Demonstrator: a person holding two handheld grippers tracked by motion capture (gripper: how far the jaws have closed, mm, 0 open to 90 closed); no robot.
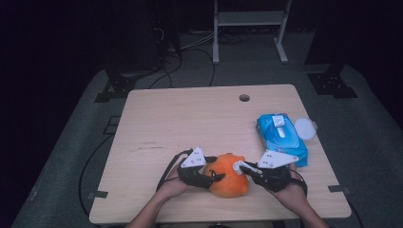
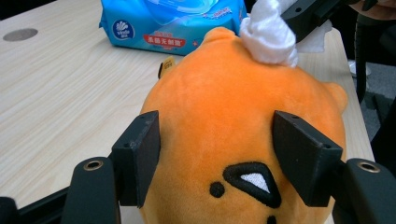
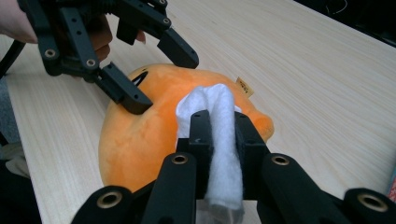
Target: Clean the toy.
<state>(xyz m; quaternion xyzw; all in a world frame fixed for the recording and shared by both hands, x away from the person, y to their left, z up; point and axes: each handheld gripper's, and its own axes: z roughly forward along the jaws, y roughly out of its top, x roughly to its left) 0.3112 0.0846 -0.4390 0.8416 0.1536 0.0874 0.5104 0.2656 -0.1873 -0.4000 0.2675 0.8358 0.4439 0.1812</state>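
Note:
An orange plush toy (image 1: 228, 183) (image 2: 233, 126) (image 3: 135, 140) with a black stitched face lies near the table's front edge. My left gripper (image 1: 214, 176) (image 2: 217, 140) (image 3: 163, 81) holds it from the left, its two black pads pressing into the plush's sides. My right gripper (image 1: 243, 169) (image 3: 223, 123) (image 2: 292, 18) comes in from the right, shut on a folded white wipe (image 1: 237, 166) (image 2: 271, 35) (image 3: 219, 107). The end of the wipe rests on the top of the plush.
A blue pack of wet wipes (image 1: 281, 137) (image 2: 173, 23) lies at the right of the wooden table (image 1: 190, 123), with a round white lid (image 1: 304, 128) beside it. A cable hole (image 1: 244, 98) (image 2: 20, 34) sits near the far edge.

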